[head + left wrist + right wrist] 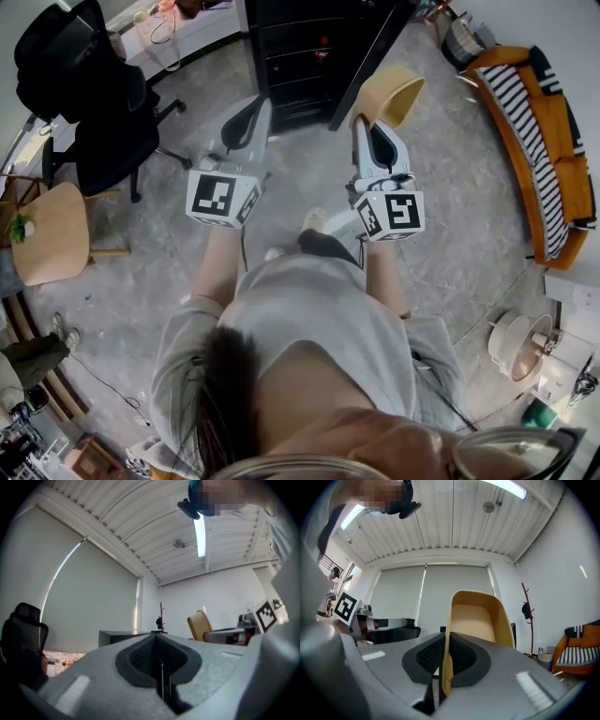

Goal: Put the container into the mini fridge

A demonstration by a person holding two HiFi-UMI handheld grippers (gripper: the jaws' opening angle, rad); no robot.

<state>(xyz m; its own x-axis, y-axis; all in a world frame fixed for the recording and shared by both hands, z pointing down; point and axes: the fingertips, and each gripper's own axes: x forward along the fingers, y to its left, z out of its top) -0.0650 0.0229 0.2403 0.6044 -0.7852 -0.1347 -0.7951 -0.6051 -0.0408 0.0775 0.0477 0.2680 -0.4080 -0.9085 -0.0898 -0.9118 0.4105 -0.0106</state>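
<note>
A tan, open-topped container [392, 92] is held up by one wall, with my right gripper [368, 127] shut on it. In the right gripper view that wall runs between the pads and the container [476, 620] rises above my right gripper [444, 667]. My left gripper [247, 120] is at the same height to the left, its jaws pressed together with nothing between them [158, 644]. From the left gripper view the container [198, 625] shows to the right. A black cabinet-like unit [305, 56], apparently the mini fridge with its door swung open, stands on the floor just beyond both grippers.
A black office chair [84, 89] and a small round wooden table [52, 234] are to the left. An orange striped sofa [544, 141] lines the right wall. A white fan-like object [518, 347] sits at lower right. A coat stand [527, 616] is by the far wall.
</note>
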